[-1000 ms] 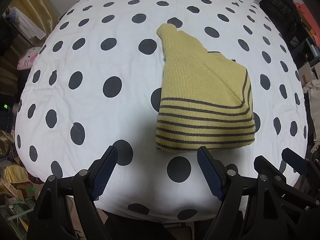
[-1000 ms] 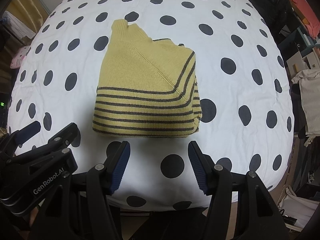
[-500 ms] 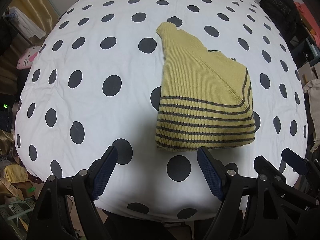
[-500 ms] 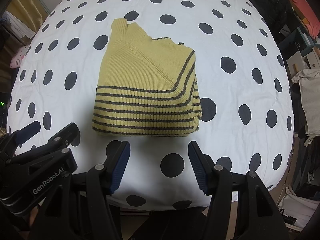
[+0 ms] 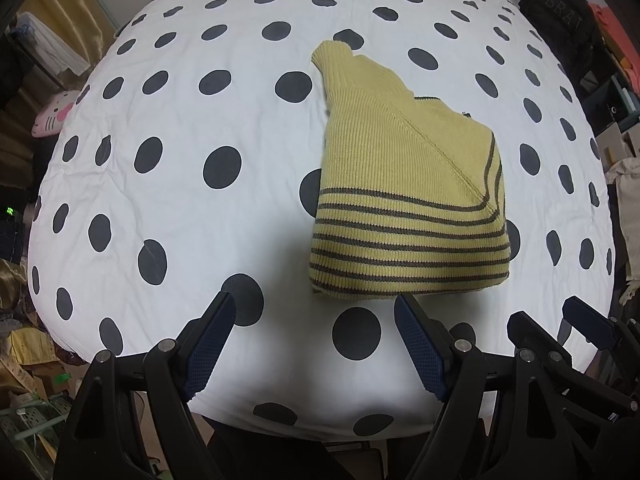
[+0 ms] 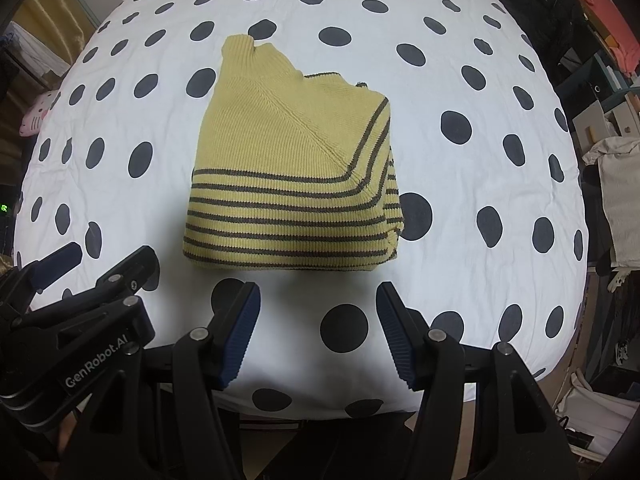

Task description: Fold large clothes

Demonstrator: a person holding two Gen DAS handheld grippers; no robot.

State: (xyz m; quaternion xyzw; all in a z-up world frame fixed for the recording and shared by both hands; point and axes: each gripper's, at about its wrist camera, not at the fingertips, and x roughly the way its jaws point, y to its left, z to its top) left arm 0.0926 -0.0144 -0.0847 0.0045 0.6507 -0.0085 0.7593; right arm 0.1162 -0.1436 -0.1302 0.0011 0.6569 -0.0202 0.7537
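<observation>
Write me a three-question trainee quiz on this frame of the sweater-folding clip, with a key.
1. True or false: the left gripper is clamped on the yellow striped sweater.
2. What does the sweater lie on?
A. a wooden floor
B. a white bedspread with dark dots
C. a chair
3. Fill in: between the jaws of the right gripper there is ____.

Key:
1. False; its jaws stand apart, short of the sweater.
2. B
3. Nothing; only bedspread shows in the gap.

Your right gripper (image 6: 318, 300) hangs with jaws apart and empty, the folded sweater (image 6: 292, 176) just ahead on the bedsheet (image 6: 460, 184).
</observation>
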